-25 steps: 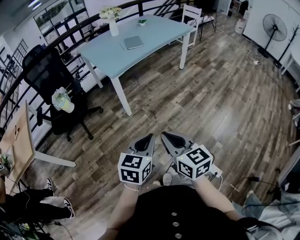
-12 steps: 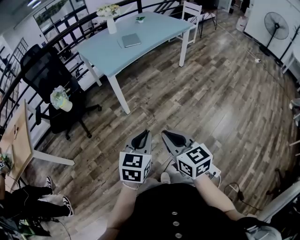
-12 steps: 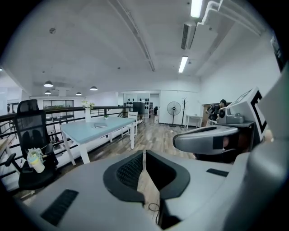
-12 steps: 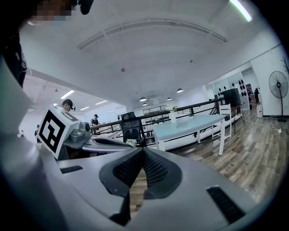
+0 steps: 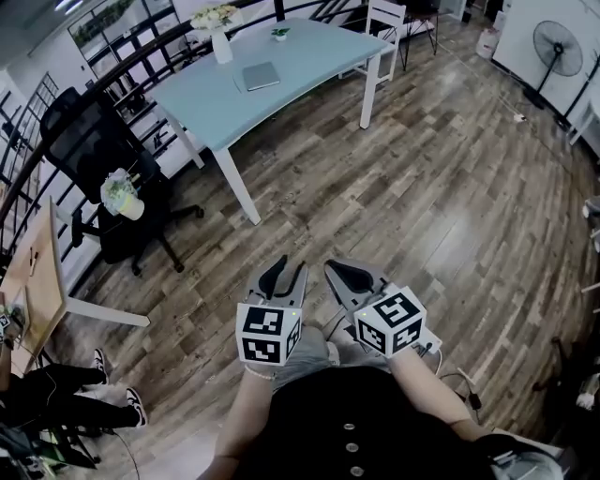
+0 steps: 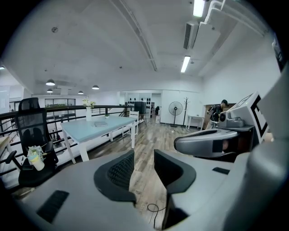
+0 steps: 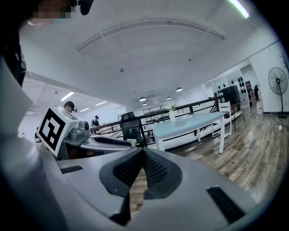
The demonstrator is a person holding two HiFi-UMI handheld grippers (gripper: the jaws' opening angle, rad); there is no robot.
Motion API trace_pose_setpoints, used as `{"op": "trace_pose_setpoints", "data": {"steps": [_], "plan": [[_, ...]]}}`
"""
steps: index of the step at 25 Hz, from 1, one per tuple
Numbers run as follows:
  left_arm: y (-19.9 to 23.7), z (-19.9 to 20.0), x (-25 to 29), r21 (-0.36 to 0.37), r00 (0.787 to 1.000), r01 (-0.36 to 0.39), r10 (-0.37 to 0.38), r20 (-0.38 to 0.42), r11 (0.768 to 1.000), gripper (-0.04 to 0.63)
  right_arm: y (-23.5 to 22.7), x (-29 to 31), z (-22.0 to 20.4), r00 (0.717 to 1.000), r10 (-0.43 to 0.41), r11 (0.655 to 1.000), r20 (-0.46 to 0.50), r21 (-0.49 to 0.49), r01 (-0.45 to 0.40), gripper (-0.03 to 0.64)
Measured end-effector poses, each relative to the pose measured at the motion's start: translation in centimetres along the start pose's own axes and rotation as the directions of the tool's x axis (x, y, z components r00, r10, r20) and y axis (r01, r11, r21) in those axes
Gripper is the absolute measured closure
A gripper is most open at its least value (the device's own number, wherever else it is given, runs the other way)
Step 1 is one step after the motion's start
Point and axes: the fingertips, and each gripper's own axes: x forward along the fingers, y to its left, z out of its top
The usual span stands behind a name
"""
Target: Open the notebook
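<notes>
Grey notebook (image 5: 261, 76), closed, flat on pale-blue table (image 5: 314, 53)

Notebook (image 5: 260, 76) on pale blue table (image 5: 314, 64)

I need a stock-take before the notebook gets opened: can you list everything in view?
light blue table with white legs: one, upper middle
closed grey notebook: one, grey, flat on that table
white vase of flowers: one, at the table's far edge
small green potted plant: one, on the table
white chair: one, at the table's far end
black office chair: one, left of the table
pale bouquet in a cup: one, on the office chair's seat
light wooden desk: one, left edge
dark standing fan: one, upper right
another person's legs: black trousers, black-and-white shoes, lower left
left gripper: one, grey, open; jaws have just been opening, nothing between them
right gripper: one, grey, shut, empty
</notes>
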Motion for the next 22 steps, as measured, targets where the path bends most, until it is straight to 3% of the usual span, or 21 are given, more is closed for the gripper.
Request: {"op": "trace_pose_setpoints", "data": {"steps": [9,22], "plan": [[2.3,-0.5,1.7,-0.023,0.999,-0.03,0.029,-0.02,0.999,0.422,-1.1,2.1,-1.3,0.999,0.014,1.0,-0.042,0.022,-0.013,0.611],[8.0,3.3,11.9,-0.023,0.999,0.037,-0.038,-0.027,0.999,0.422,-9.7,10.3,1.4,0.996,-0.068,0.997,-0.061,0.041,0.07,0.611]]}}
